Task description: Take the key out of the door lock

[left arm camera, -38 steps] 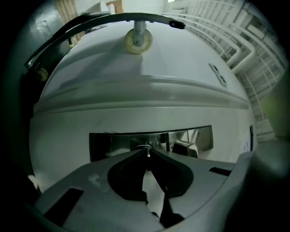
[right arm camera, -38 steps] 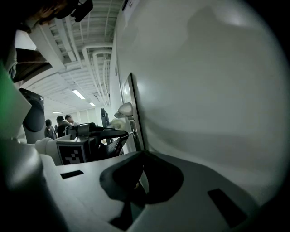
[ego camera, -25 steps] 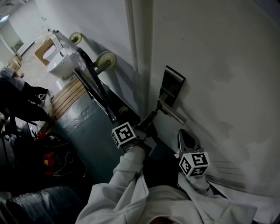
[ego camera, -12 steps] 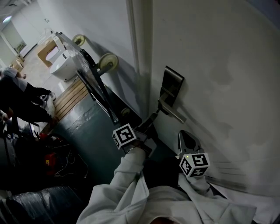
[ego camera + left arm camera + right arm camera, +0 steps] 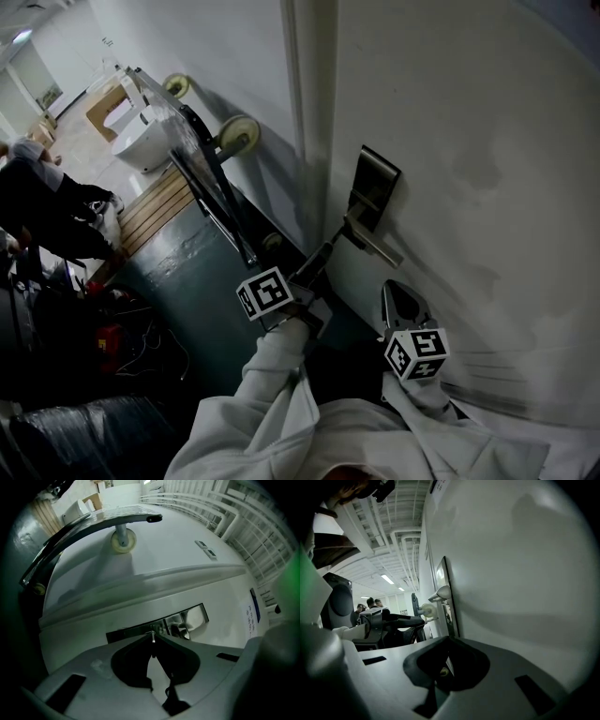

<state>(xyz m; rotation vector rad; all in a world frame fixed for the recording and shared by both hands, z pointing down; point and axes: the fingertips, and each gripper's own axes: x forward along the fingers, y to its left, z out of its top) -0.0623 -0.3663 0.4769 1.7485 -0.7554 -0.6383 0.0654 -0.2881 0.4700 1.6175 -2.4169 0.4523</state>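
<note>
A steel lock plate (image 5: 377, 190) with a lever handle (image 5: 373, 242) sits on the white door (image 5: 469, 141). My left gripper (image 5: 325, 253) reaches up to the plate just under the handle. In the left gripper view its jaws (image 5: 152, 638) are pinched together on a thin metal key (image 5: 153, 641), right in front of the lock plate (image 5: 192, 618). The jaws hide whether the key's blade is in the lock. My right gripper (image 5: 399, 298) hangs lower, close to the door, its jaws (image 5: 444, 657) together with nothing in them. The handle (image 5: 440, 593) shows ahead of it.
A wheeled cart frame (image 5: 208, 187) leans along the wall left of the door, with pale wheels (image 5: 236, 132). A person in dark clothes (image 5: 42, 211) stands at the far left near a red object and cables (image 5: 108, 342). The dark green floor (image 5: 187, 281) lies below.
The head view has shifted slightly to the right. The left gripper stays at the lock, drawn back by a hair. The right gripper has not moved.
</note>
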